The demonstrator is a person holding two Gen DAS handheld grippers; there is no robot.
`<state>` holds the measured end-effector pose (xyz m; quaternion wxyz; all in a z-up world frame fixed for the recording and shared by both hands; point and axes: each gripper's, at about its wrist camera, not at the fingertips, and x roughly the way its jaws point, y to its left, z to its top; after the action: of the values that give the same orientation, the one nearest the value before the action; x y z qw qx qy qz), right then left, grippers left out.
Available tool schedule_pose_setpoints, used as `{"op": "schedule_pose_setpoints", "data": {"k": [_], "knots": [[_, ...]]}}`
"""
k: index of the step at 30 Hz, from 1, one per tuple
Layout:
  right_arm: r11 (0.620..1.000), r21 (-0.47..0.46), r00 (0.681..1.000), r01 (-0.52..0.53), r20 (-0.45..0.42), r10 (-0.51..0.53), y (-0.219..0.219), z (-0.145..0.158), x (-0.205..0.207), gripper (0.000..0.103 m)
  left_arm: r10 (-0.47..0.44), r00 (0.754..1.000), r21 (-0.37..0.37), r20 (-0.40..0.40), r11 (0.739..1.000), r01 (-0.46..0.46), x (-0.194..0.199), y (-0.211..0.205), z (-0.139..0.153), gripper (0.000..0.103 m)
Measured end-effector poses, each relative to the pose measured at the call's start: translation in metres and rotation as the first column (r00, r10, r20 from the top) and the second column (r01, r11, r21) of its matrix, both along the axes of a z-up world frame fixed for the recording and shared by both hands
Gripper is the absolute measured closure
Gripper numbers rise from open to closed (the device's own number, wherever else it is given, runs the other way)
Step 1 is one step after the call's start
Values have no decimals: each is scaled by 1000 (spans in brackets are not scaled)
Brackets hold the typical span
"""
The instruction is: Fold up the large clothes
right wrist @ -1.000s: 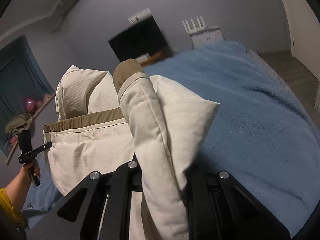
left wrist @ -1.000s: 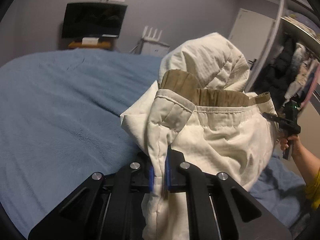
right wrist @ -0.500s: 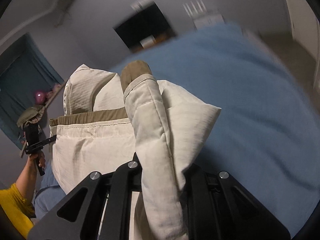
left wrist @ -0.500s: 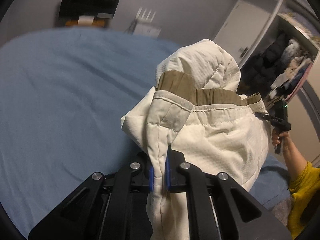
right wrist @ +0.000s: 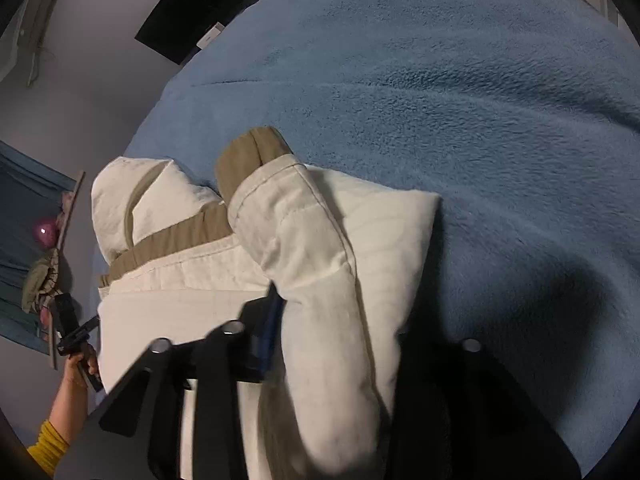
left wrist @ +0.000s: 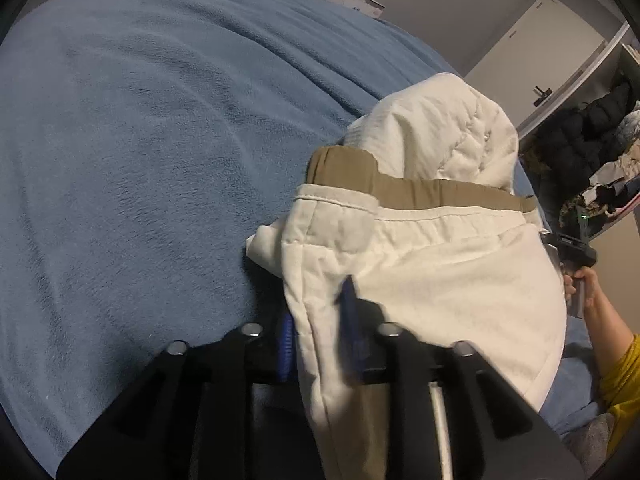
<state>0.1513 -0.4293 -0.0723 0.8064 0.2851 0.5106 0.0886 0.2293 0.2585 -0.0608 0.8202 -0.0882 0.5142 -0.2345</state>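
Over a blue fleece blanket [left wrist: 140, 160], the left gripper [left wrist: 316, 316] and right gripper [right wrist: 320, 320], jaws opening around the folded edge between them, release a cream hooded jacket [left wrist: 440, 264], its hood at one o'clock, apparently to lay it flat.

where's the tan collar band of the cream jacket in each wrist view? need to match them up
Left wrist: the tan collar band runs across centre-right, below the cream quilted hood.
Right wrist: the band slants across centre-left, below the hood.
Shared landmark: the blue fleece blanket on the bed.
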Motion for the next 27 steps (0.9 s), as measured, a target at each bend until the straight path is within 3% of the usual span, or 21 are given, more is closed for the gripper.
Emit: {"op": "schedule_pose_setpoints", "data": {"k": [1,2,3,4,6,8,11,14,16,19,24,27], "knots": [[1000,-22,1000,-3,0,3,0,6,-5,58,6,1000,11,3,1000,-6,1,1,2,44],[999,-45,1000,-10,8,10,2,13,-11,57,-1,1000,3,21,1000,1,-5,3,6,30],[997,-71,1000,-12,14,13,4,17,-17,55,-10,999,1,35,1000,10,-10,2,11,25],[992,-125,1000,-10,24,13,7,28,-27,47,-19,999,14,47,1000,18,-16,0,19,21],[979,-204,999,1,47,8,13,44,-43,32,-29,995,90,93,996,20,-30,-6,34,8],[956,-294,997,20,71,1,26,64,-67,18,-50,989,179,141,984,24,-51,-22,50,7],[932,-363,997,3,78,27,63,82,-96,11,-110,980,283,163,957,61,-89,-55,64,6],[889,-456,992,-33,97,86,111,89,-130,7,-132,980,399,149,915,62,-125,-93,60,6],[871,-486,987,-70,94,132,142,83,-148,7,-112,987,405,116,913,56,-139,-108,50,6],[852,-511,977,-114,96,188,176,68,-164,7,-54,996,357,70,934,26,-156,-128,27,6],[833,-544,976,-99,110,188,189,43,-161,7,-57,986,443,158,896,-19,-166,-159,9,5],[832,-549,973,-74,143,181,198,44,-137,7,-42,982,433,183,900,-42,-156,-165,8,5]]}}
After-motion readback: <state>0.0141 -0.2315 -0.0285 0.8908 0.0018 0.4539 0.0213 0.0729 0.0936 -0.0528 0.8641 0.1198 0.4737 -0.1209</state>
